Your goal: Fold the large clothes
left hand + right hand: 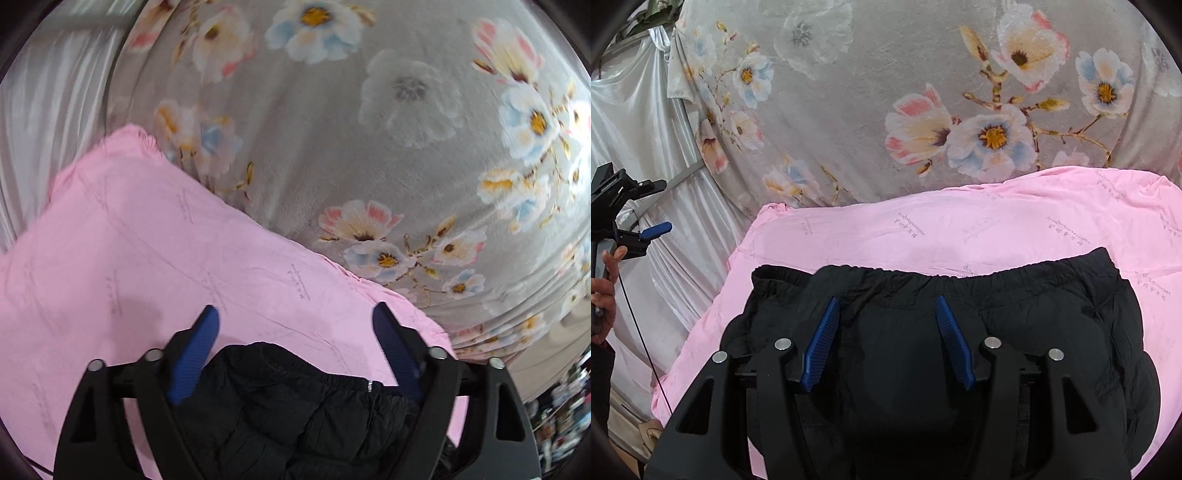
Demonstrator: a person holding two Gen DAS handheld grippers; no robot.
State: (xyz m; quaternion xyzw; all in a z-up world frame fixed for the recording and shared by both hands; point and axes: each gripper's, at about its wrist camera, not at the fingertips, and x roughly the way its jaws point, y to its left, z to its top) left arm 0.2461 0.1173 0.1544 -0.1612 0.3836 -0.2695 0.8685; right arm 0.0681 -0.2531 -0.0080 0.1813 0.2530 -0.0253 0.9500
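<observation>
Showing only rightward: black trousers' waistband [923,275]

Your right gripper [886,304] hangs over the black trousers [1015,343], blue fingers [955,341] spread apart with nothing between them. The elastic waistband [960,271] lies along the far edge. The trousers rest on a pink sheet [923,229] over a floral blanket [871,110]. Your left gripper [655,229] is held up at the left, clear of the cloth, in your left hand [605,273].
</observation>
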